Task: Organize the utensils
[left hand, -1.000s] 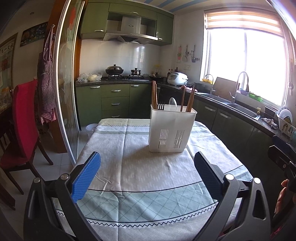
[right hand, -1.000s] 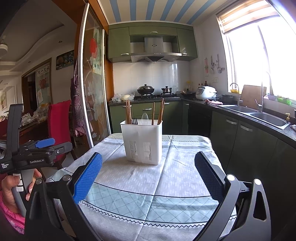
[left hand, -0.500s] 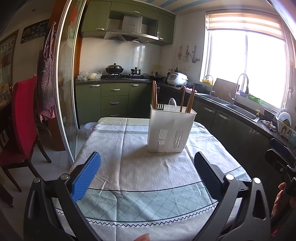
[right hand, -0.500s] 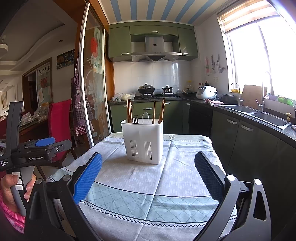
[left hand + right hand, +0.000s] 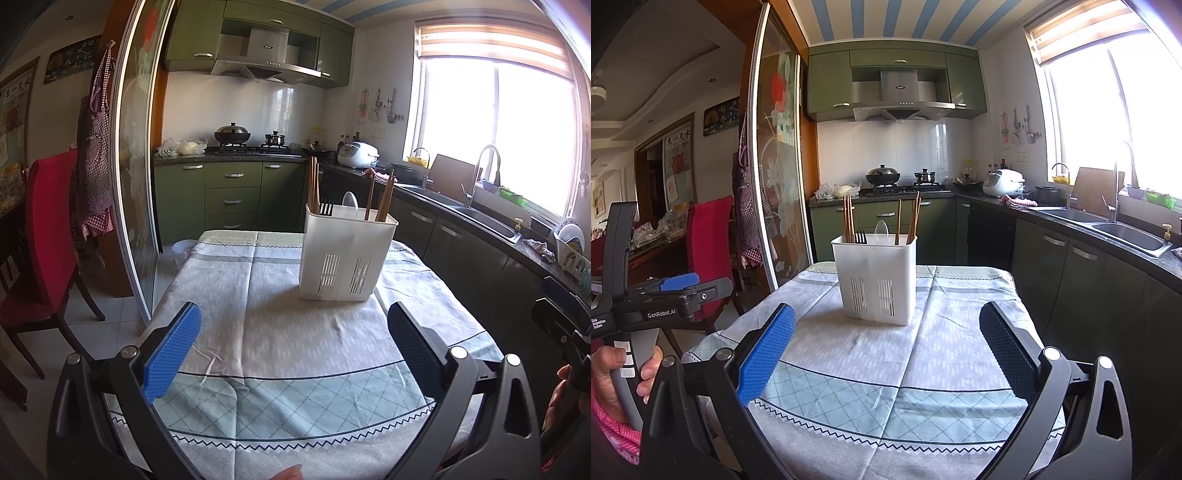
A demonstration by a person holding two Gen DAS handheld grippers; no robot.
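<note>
One clothed table (image 5: 295, 354), green kitchen cabinets (image 5: 232, 195)

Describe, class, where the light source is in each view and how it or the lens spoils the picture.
Left wrist view: window overexposed at right, glare washing the frame's top edge; sliding door frame bowed by fisheye. Right wrist view: window blown out at right too; utensil holder stays sharp.

White holder (image 5: 877, 280) showing slits, brown chopsticks (image 5: 848, 218) sticking up, cloth (image 5: 886, 369) showing green checks, cupboards (image 5: 897, 81) looking green, blue tool pads (image 5: 764, 354)
</note>
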